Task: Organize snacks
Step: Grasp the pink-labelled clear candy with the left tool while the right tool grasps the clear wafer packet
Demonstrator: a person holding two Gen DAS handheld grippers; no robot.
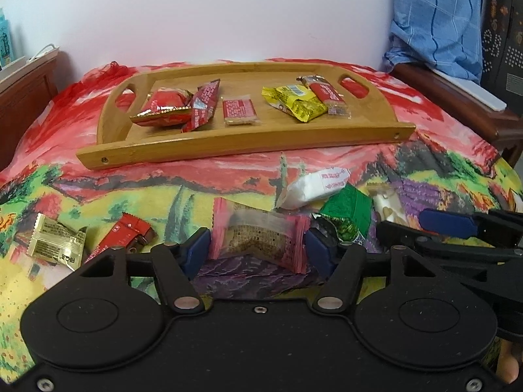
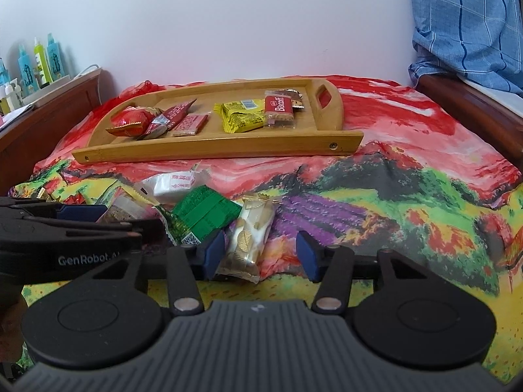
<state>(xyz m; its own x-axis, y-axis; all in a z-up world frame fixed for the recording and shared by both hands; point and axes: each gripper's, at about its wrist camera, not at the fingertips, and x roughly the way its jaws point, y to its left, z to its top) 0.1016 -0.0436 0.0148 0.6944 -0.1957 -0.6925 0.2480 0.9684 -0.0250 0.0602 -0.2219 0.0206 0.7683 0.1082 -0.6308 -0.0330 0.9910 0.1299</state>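
Lying on the patterned cloth (image 1: pixel 137 192) well short of the wooden tray (image 1: pixel 248 143), the pink snack packet (image 1: pixel 258 238) sat between the pads of the left gripper (image 1: pixel 258 248), which looked spread to the packet's width, touching perhaps but not clamped. Its slick, puffy film could have squirted free on closing, or the crowding green packet (image 1: pixel 349 219) been nipped too. Alongside, the right gripper (image 2: pixel 260 254) hung low and level, jaws wide around the gold-and-white packet (image 2: pixel 251 235), gripping nothing.
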